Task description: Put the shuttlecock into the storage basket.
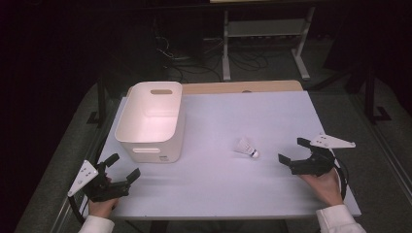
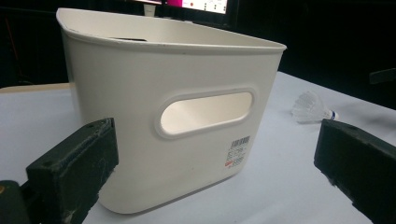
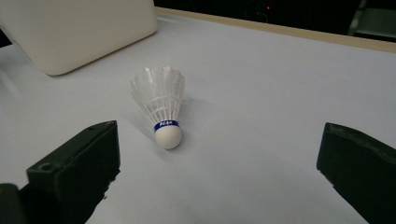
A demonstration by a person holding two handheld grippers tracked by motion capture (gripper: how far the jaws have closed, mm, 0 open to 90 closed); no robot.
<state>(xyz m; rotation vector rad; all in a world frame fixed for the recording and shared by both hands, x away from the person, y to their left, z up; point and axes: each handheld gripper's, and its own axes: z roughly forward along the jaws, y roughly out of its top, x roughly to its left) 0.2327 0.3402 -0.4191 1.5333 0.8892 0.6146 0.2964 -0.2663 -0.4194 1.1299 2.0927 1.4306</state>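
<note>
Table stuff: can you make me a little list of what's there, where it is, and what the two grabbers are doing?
bin: white, upright, left side of table, nothing visible inside
shuttlecock: white, lying on its side, right of bin, apart from it
left gripper: open, near the bin, holding nothing
right gripper: open, facing shuttlecock's round tip, not touching it

The bin's (image 2: 154,140) base and left side run off the left gripper view, and its label (image 2: 237,152) print is too small to read. In the right gripper view, the shuttlecock's (image 3: 161,105) band lettering blurs and the bin is cropped at the top.
</note>
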